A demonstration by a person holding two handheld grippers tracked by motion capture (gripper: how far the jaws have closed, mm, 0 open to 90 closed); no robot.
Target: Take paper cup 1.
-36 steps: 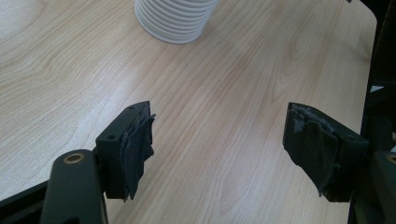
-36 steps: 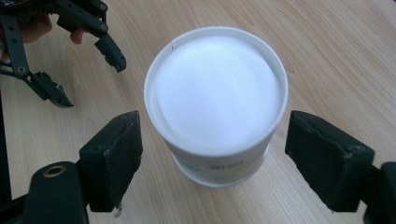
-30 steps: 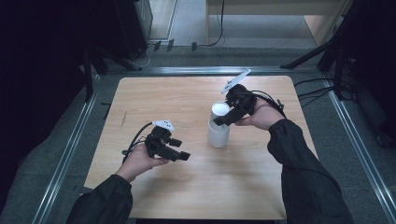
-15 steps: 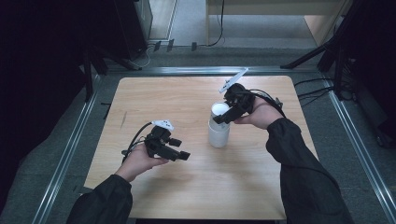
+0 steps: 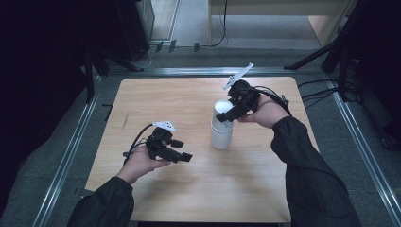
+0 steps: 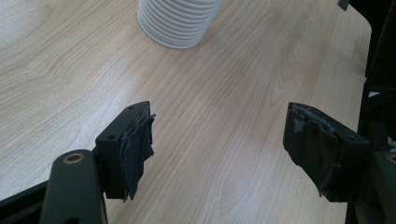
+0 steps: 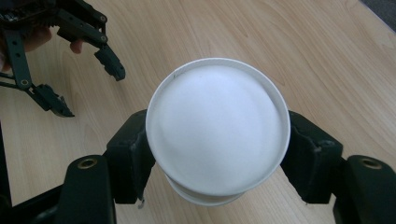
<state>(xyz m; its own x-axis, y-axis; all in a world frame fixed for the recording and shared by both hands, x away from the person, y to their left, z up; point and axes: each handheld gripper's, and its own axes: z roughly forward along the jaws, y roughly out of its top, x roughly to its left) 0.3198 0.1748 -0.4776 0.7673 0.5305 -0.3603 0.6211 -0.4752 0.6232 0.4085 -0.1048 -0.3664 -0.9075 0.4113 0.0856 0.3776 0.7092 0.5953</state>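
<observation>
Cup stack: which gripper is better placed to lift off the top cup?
Right. The right gripper already has its pads against the top cup of the cup stack; the left gripper sits apart, open and empty.

Wooden table [image 5: 156, 99], grey floor [image 5: 189, 19] (carpeted, perhaps)

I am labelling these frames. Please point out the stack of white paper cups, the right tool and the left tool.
Stack of white ribbed paper cups [image 5: 221, 135], high view, side wall.
Right tool [image 7: 217, 154], right gripper view, midway between its fingertips.
Left tool [image 6: 219, 149], left gripper view, midway between its fingertips.
</observation>
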